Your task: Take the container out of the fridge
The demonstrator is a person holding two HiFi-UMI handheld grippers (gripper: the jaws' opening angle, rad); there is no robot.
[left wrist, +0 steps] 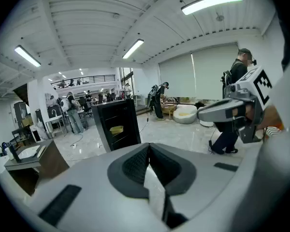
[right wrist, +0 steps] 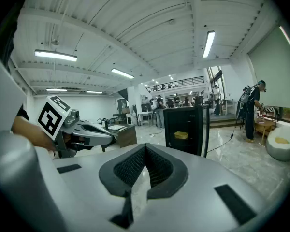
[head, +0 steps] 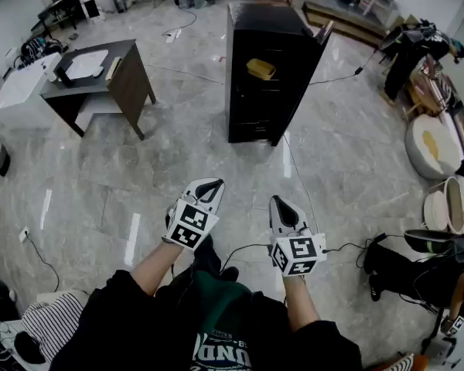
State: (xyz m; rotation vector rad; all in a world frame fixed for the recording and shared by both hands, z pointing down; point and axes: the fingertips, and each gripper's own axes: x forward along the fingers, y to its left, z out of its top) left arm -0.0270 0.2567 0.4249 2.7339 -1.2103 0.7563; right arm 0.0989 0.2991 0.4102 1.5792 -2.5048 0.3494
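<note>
The fridge (head: 274, 72) is a black upright cabinet standing on the tiled floor (head: 178, 176), and its front is open toward the person. The container (head: 261, 69), a shallow yellow vessel, sits on an upper shelf inside the fridge, near the middle of the opening. Both tools are held well short of the fridge, with open floor between them and the cabinet. The left gripper (head: 209, 184) has its jaws together with nothing between them, and so does the right gripper (head: 282, 204); neither touches anything. The task appears to be at the approach stage, with the container not yet reached. Several faults are possible from here. If the jaws are not parted before they enter the fridge, the closed tips push the container deeper onto the shelf or tip it. A thin cable (head: 298, 168) runs across the floor in front of the fridge, in the line of approach, and can catch a foot. The shelves inside the fridge look closely spaced, so a gripper entering too high or too steeply may strike the shelf above the container. A grip on the rim alone may slip during withdrawal.
</note>
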